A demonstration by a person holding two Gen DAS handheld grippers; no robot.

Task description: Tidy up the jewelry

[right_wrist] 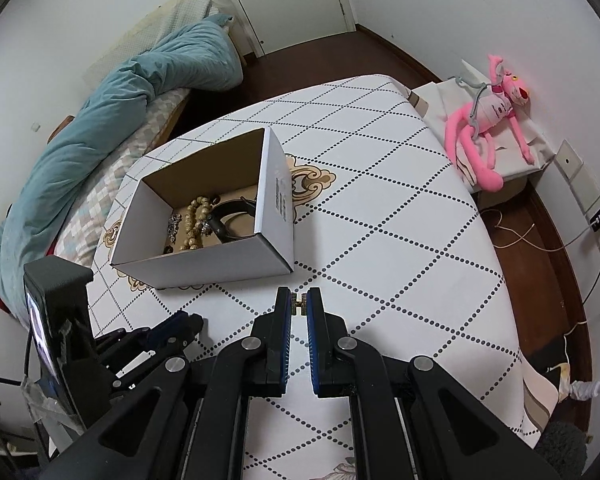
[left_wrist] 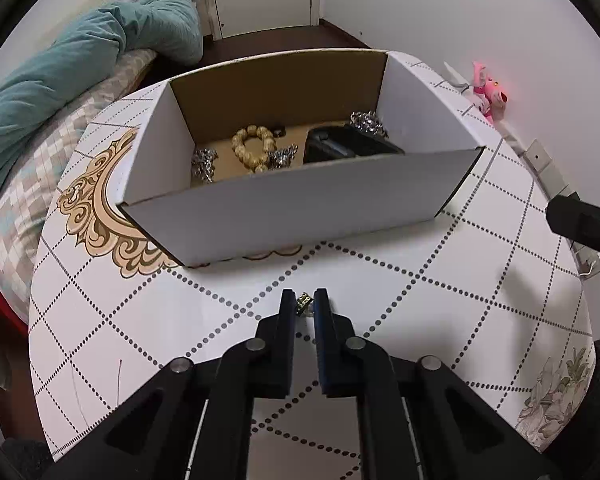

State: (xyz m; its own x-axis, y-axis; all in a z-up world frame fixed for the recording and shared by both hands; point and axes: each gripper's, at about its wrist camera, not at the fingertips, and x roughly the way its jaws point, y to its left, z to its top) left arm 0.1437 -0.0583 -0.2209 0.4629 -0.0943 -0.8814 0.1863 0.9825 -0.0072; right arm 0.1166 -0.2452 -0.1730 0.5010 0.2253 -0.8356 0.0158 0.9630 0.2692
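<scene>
A white cardboard box (left_wrist: 284,208) stands on the table and shows in both views (right_wrist: 204,260). Inside lie a wooden bead bracelet (left_wrist: 254,148), silver pieces (left_wrist: 204,162) and a black band (left_wrist: 348,146). My left gripper (left_wrist: 304,302) is low over the table in front of the box, shut on a small gold jewelry piece (left_wrist: 303,303). My right gripper (right_wrist: 299,300) is higher, in front of the box, shut on a small gold piece (right_wrist: 299,302). The left gripper's body shows at the right wrist view's lower left (right_wrist: 172,332).
The round table (right_wrist: 400,240) has a white cloth with dotted diamonds. A bed with a teal duvet (right_wrist: 100,132) lies to the left. A pink plush toy (right_wrist: 492,120) sits on a stand to the right. Cables and wall sockets (right_wrist: 596,216) are at the far right.
</scene>
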